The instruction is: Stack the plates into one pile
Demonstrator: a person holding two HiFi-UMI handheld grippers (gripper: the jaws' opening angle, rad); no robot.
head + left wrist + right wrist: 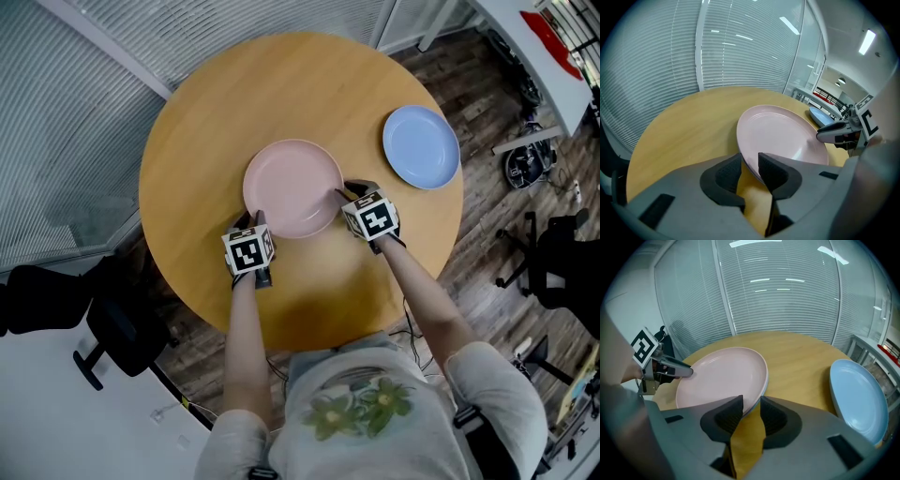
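So, in the head view the pink plate (293, 187) sits mid-table (206, 122), with the blue plate (421, 146) well apart to the right. The left gripper (254, 218) and right gripper (344, 191) are both at the pink plate's near rim. Only the gripper views show the jaws. Each pair is spread and straddles that rim, with table showing in the gap, not pinching. The right gripper view catches most of the blue plate, the left just a sliver.

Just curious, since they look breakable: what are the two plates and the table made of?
Pink plate: probably glazed ceramic, possibly melamine. It is smooth, with a soft sheen and a ringed rim.
Blue plate: same look, likely the same material.
Table: light wood or veneer, matte, with faint grain.
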